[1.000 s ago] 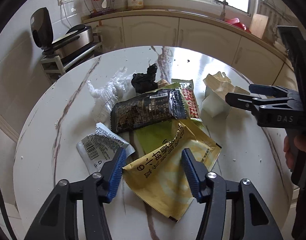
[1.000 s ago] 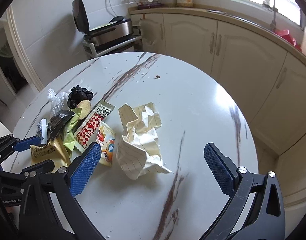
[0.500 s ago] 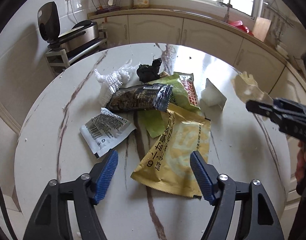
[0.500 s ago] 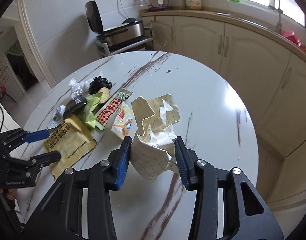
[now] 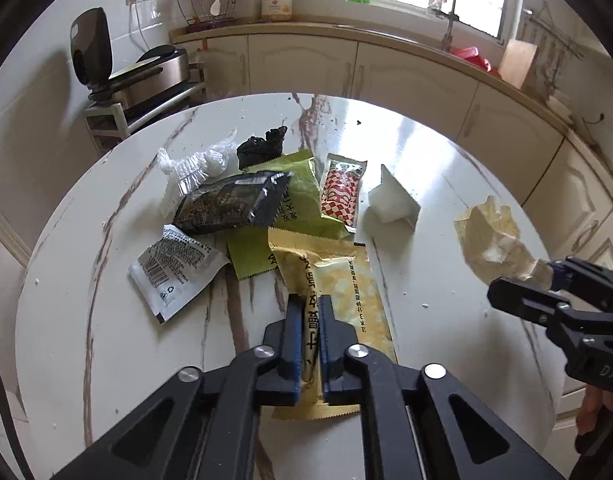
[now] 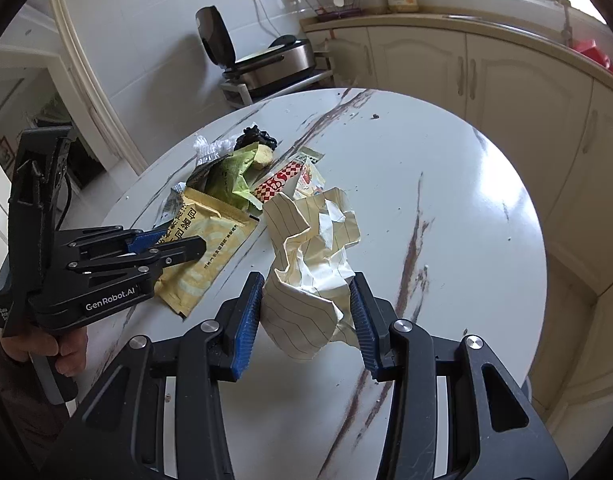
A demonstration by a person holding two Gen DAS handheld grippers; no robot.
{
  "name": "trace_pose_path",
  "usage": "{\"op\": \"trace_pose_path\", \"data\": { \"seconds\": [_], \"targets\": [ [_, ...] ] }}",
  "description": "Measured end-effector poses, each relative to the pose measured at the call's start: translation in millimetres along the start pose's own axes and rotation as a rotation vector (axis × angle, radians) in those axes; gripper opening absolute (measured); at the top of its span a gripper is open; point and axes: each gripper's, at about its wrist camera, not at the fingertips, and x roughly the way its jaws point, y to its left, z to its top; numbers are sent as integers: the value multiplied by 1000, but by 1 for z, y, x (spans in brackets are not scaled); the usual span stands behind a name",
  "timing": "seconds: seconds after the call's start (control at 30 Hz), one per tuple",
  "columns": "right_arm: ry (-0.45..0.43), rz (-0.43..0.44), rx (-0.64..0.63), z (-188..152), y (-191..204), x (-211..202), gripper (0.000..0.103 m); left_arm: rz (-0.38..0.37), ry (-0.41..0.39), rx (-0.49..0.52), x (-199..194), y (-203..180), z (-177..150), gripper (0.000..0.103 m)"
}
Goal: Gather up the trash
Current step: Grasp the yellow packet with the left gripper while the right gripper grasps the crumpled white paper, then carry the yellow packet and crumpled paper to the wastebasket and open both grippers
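Yellow packet (image 5: 338, 292) is now pinched in your left gripper (image 5: 309, 344): half a second back the jaws stood wide on either side of it, now they are drawn narrow on a ridge of its foil near the table's near edge. The packet's far end looks to lie on the table (image 5: 426, 152) still, though the fisheye makes that hard to judge.

Crumpled lined paper (image 6: 310, 264) sits between your right gripper's (image 6: 306, 312) blue pads (image 6: 248, 316), jaws closed onto it and the wad bulging out above them. From the left wrist view it hangs clear of the table, off toward the right edge; a second ago it lay on the table with the jaws open around it.

So: both hands loaded, two pieces secured. No bin shows in either view.

Left on the table, clustered around the middle: dark packet (image 5: 230, 200), green wrapper (image 5: 298, 184), red checked sachet (image 5: 342, 192), white barcode pouch (image 5: 174, 264), clear plastic (image 5: 190, 164), black scrap (image 5: 262, 146), white wedge (image 5: 392, 202).

Most of the pile remains. The thin foil could slip when you lift.
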Motion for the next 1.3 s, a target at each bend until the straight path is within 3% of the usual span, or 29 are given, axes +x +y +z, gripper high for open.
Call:
{"op": "trace_pose_path", "data": {
  "seconds": [0.47, 0.77, 1.03, 1.3],
  "targets": [
    [-57, 93, 28, -32, 15, -40, 41, -48, -68, -77, -66, -24, -36, 2],
    [-177, 54, 120, -57, -33, -109, 41, -116, -104, 29, -100, -106, -27, 2],
    [-238, -113, 257, -102, -122, -163, 41, -197, -48, 199, -54, -227, -2, 1],
    [-207, -248, 432, -146, -215, -163, 41, -242, 66, 351, 38, -329, 19, 0]
  ]
}}
